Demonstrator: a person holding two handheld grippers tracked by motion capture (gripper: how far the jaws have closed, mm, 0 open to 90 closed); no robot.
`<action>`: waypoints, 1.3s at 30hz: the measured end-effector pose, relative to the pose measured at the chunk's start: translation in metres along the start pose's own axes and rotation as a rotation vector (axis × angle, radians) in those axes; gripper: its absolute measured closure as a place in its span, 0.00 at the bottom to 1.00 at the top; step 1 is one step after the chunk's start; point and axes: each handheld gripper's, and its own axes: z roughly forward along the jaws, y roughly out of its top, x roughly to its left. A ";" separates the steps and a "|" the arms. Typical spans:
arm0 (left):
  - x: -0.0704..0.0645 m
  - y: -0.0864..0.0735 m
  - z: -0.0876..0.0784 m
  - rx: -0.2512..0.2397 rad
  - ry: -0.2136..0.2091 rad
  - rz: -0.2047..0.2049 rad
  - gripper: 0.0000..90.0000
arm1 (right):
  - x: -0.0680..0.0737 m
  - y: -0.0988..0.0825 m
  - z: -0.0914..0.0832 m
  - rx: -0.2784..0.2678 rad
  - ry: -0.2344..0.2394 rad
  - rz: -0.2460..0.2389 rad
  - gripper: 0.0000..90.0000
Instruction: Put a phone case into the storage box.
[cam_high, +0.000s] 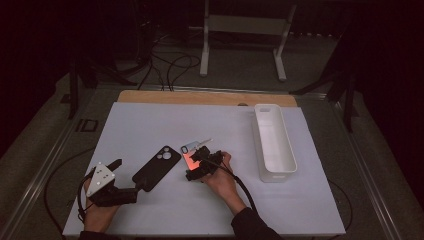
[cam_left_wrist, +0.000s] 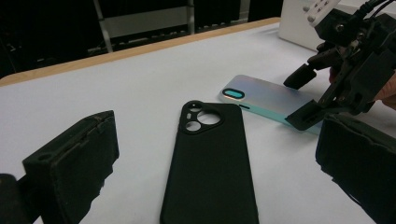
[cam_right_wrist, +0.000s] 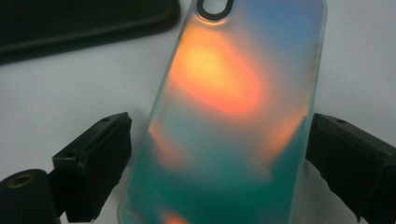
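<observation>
On a white table (cam_high: 150, 125) in a dark room, the right gripper (cam_high: 200, 162) straddles an iridescent phone case (cam_right_wrist: 233, 116), its jaws apart on either long edge and not yet touching. The case lies flat just right of a black phone case (cam_high: 156, 168). A clean grab likely means closing squarely on both edges. The left gripper (cam_high: 112, 187), jaws apart, rests at the black case's near end. Right of both, a white bin (cam_high: 274, 142) appears empty.

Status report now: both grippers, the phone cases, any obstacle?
Right gripper open, jaws straddling iridescent phone case, gap each side. Left gripper open, aimed at black phone case. White bin stands clear.
</observation>
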 end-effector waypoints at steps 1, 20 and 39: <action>0.000 0.000 0.000 0.000 -0.001 0.000 0.00 | 0.000 0.000 0.001 0.005 -0.003 0.001 0.08; 0.000 0.000 0.000 0.003 0.002 0.000 0.00 | -0.002 -0.002 -0.006 0.081 -0.017 0.015 0.15; -0.001 -0.001 0.003 0.025 0.004 -0.002 0.00 | -0.012 -0.012 -0.027 -0.041 -0.028 0.039 0.19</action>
